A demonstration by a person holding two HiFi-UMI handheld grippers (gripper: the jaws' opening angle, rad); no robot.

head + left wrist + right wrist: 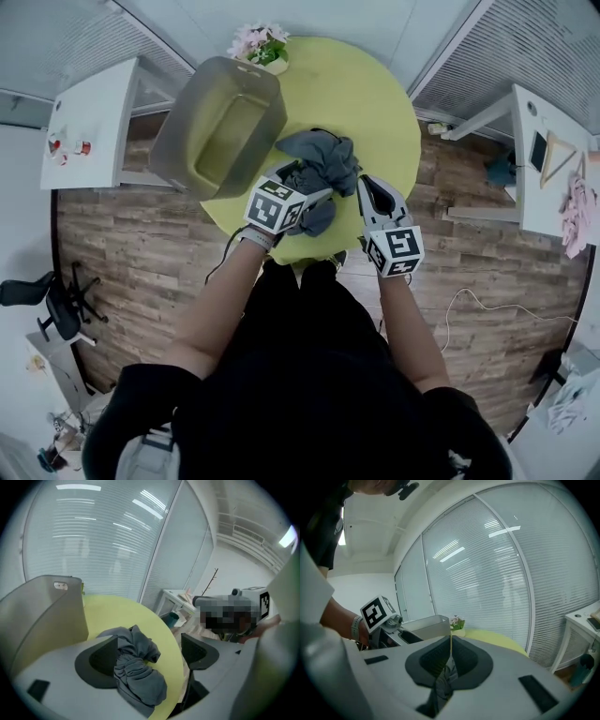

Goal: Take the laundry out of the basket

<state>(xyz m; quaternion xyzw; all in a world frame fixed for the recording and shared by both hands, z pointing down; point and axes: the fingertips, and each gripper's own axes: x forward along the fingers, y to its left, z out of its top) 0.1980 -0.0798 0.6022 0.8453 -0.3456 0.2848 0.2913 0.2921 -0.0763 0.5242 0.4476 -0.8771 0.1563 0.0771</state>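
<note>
One garment, already out. The round yellow-green table point(375, 103) carries everything. The grey basket point(183, 127) stands on its far-left part, and its inside looks empty to me. The dark grey garment point(138, 667) lies bunched on the table just beside the basket, close to the near edge.

Left gripper point(149, 654): jaws wide apart, cloth showing between them, pads not pressing it. Right gripper point(449, 656): jaws together, pinching a fold of that same cloth.

To do the step well, drag the bunch inward off the edge before the right lets go, or it may slide to the floor. Keep the left spread and clear of folds. The potted flowers point(262, 47) sit behind the basket, well apart.
</note>
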